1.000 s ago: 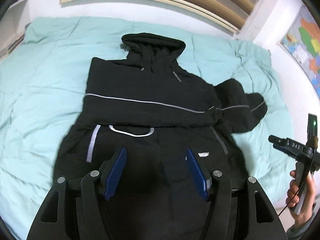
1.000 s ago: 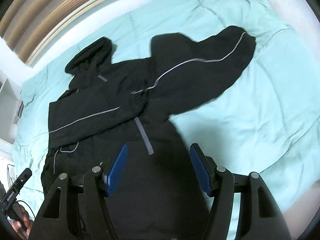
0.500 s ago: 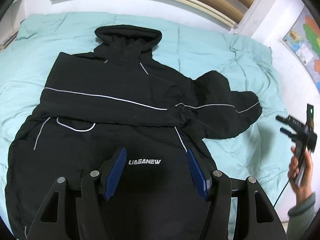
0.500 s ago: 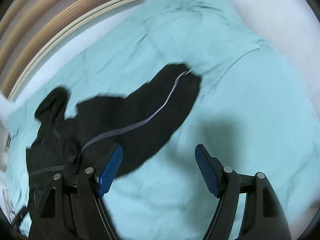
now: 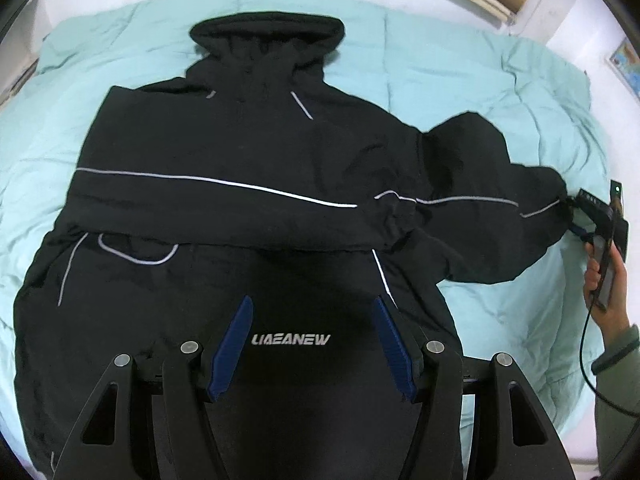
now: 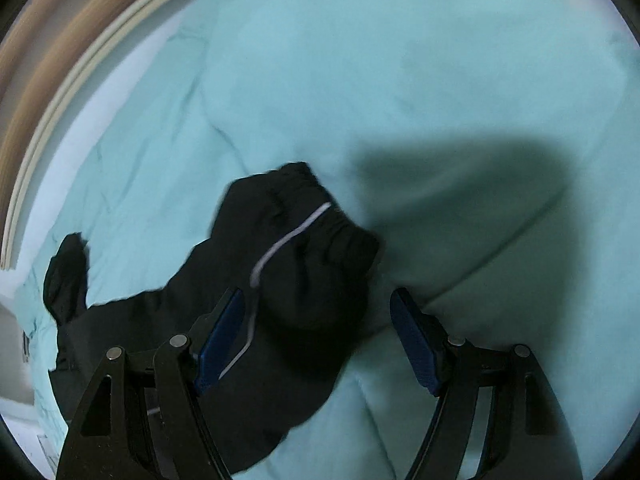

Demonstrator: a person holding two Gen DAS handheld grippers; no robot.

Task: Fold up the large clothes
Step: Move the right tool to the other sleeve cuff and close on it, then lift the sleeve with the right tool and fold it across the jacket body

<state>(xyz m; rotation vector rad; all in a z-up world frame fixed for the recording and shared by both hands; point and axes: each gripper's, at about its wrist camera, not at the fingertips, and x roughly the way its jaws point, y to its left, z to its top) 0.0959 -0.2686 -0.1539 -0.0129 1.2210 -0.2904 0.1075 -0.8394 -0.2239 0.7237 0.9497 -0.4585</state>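
black jacket (image 5: 224,184) on quilt (image 5: 460,92), right gripper (image 6: 316,336) gaping at sleeve cuff (image 6: 316,216)

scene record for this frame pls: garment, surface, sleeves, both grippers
garment: black hooded jacket, laid flat, hood away from camera
surface: teal duvet on bed
sleeves: one folded across the chest; other sleeve stretched out sideways
left gripper: open, above the hem near the logo
right gripper: open, at the outstretched sleeve's cuff, not closed on it

jacket (image 5: 240,184) on bed (image 5: 460,92) | hood (image 5: 266,36) far end | R sleeve (image 6: 288,264) betw R gripper (image 6: 320,340) fingers
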